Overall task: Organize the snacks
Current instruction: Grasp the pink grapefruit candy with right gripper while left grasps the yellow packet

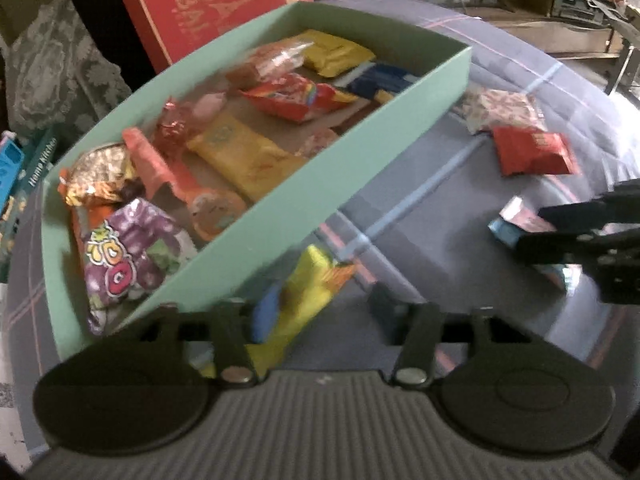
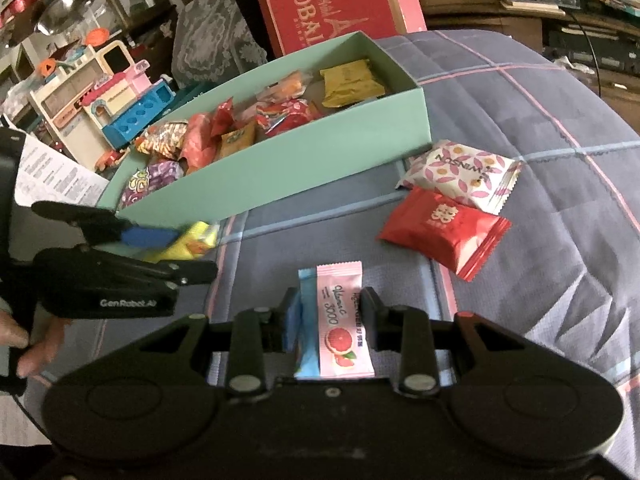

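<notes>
Four snacks lie outside the green box [image 2: 280,176] on the checked blanket [image 2: 520,92]. The right gripper [image 2: 329,312] has its fingers spread around one pink sachet [image 2: 344,320] reading "Vitamin C 3000", not pinching it. Ahead and right of it lie one red packet [image 2: 444,230] and one white floral packet [image 2: 460,174] marked "SWINSON". The left gripper [image 1: 320,312] is open too, a yellow packet [image 1: 308,300] against its left finger. The box beyond holds about a dozen snacks. Behind stands one red carton [image 2: 332,4] reading "GLOBAL".
</notes>
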### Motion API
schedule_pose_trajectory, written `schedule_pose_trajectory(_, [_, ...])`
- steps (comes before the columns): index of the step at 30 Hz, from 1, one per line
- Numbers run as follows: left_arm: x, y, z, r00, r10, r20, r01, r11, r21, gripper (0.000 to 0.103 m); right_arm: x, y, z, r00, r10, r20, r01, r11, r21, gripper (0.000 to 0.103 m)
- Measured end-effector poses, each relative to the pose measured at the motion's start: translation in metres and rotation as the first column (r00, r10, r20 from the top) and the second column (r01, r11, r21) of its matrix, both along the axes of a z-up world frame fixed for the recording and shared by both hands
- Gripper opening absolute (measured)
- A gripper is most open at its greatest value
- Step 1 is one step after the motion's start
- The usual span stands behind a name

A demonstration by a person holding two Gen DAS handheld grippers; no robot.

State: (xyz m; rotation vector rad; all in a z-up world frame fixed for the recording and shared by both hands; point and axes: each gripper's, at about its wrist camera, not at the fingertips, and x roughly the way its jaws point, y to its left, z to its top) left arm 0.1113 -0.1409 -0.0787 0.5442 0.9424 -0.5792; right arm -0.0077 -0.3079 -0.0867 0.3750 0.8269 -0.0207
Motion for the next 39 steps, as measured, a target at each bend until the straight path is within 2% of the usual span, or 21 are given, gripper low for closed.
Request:
schedule_pose_trajectory(1, [-0.003,-0.001,0.001,1.0,-0.003,-0.011,0.003,1.0,0.004,0.032,-0.001,-0.001,0.0,1.0,-0.002,0.0,0.002,1.0,0.005,0.031])
schedule_pose_trajectory(2, [-0.006,-0.002,0.002,1.0,0.004,-0.027,-0.004,1.0,0.001,0.031,-0.001,-0.001,0.0,1.0,-0.004,0.001,0.004,1.0,0.008,0.031])
schedule_pose_trajectory(9, [-0.019,-0.005,0.012,0.994,0.04,-0.104,-0.044,0.998,-0.038,0.033,-0.003,0.0,0.0,1.0,-0.006,0.0,0.006,1.0,0.009,0.031])
schedule_pose_trajectory(14, [-0.016,-0.012,0.018,1.0,-0.001,-0.02,0.0,1.0,-0.022,0.058,-0.008,0.002,0.0,1.0,-0.001,-0.005,0.001,1.0,0.004,0.031])
schedule_pose_trajectory(18, [-0.014,-0.024,0.005,0.998,-0.066,-0.016,0.067,0.998,0.023,0.058,-0.01,0.004,0.001,1.0,0.005,-0.011,-0.005,1.0,-0.01,0.031])
schedule_pose_trajectory(19, [-0.015,-0.025,0.002,0.997,-0.08,-0.021,0.08,0.996,0.032,0.056,-0.01,0.004,0.001,1.0,0.008,-0.013,-0.008,1.0,-0.013,0.031])
schedule_pose_trajectory(21, [-0.018,-0.025,-0.001,0.995,-0.092,-0.032,0.093,0.996,0.019,0.044,-0.011,0.005,0.001,1.0,0.017,-0.018,-0.017,1.0,-0.021,0.031])
schedule_pose_trajectory(23, [-0.022,-0.022,-0.001,0.994,-0.097,-0.05,0.097,0.995,0.001,0.026,-0.012,0.006,0.002,0.999,0.026,-0.024,-0.027,0.999,-0.032,0.031])
schedule_pose_trajectory(24, [-0.023,-0.02,-0.001,0.993,-0.098,-0.06,0.098,0.995,-0.009,0.021,-0.011,0.008,0.003,0.999,0.032,-0.028,-0.033,0.999,-0.041,0.031])
schedule_pose_trajectory(27, [-0.03,-0.013,-0.001,0.995,-0.071,-0.064,0.069,0.997,-0.039,0.019,-0.009,0.013,0.003,0.998,0.046,-0.036,-0.049,0.996,-0.072,0.033])
schedule_pose_trajectory(29, [-0.031,-0.005,-0.002,0.996,-0.025,-0.09,0.017,0.996,-0.085,0.018,-0.008,0.02,0.004,0.997,0.062,-0.04,-0.066,0.991,-0.117,0.033])
schedule_pose_trajectory(31, [-0.031,0.004,-0.001,0.992,0.03,-0.12,-0.046,0.991,-0.128,0.018,-0.007,0.028,0.004,0.996,0.085,-0.041,-0.09,0.982,-0.167,0.028])
schedule_pose_trajectory(34, [-0.031,0.017,0.002,0.988,0.08,-0.134,-0.1,0.983,-0.153,0.017,-0.004,0.028,0.006,0.995,0.089,-0.05,-0.094,0.989,-0.117,0.024])
schedule_pose_trajectory(39, [-0.033,0.037,0.017,0.988,0.101,-0.116,-0.122,0.975,-0.185,0.015,-0.001,0.023,0.015,0.997,0.061,-0.046,-0.063,0.996,-0.066,0.022])
